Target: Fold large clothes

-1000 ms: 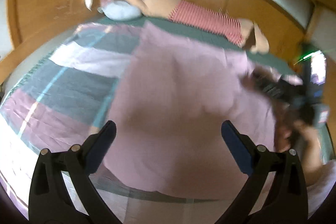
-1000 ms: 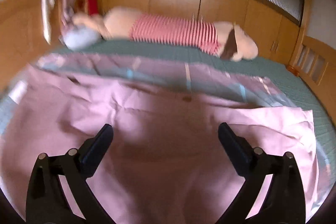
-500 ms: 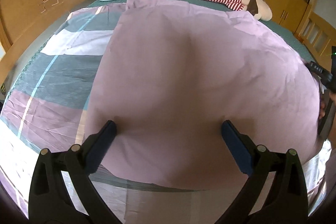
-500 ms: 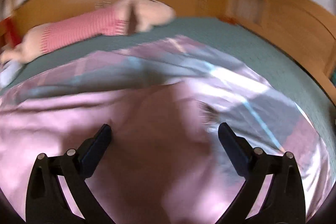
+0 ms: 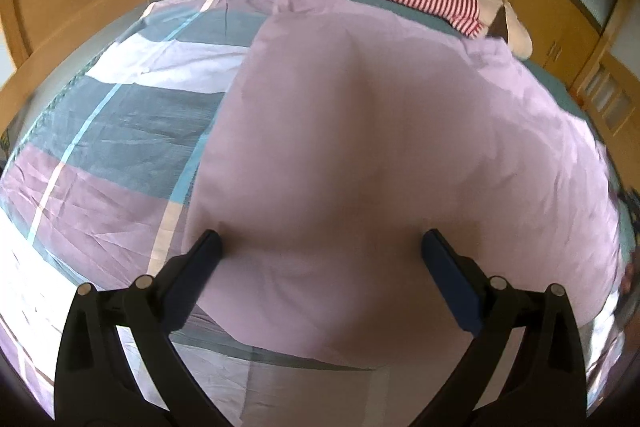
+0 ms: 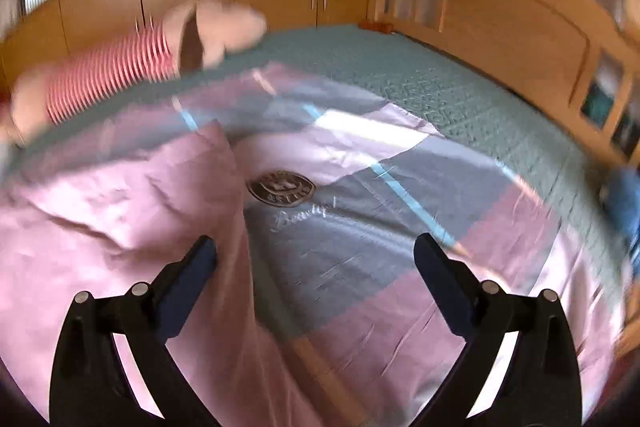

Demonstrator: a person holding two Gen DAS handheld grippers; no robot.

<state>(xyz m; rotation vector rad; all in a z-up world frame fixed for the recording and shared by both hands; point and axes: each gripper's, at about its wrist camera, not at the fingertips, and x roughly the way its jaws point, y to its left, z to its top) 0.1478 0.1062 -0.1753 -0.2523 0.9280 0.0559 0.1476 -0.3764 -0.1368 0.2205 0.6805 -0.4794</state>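
Left wrist view: a pink sheet (image 5: 380,147) is seen folded over a patchwork cover (image 5: 120,131) on the bed (image 6: 460,87), and the left tongs (image 5: 320,259) are held wide apart above it with nothing gripped. The right tongs (image 6: 316,255) are likewise spread and empty beside the fold's edge. The next fold would best be started by corners being pinched and the layers matched. No containers are seen.
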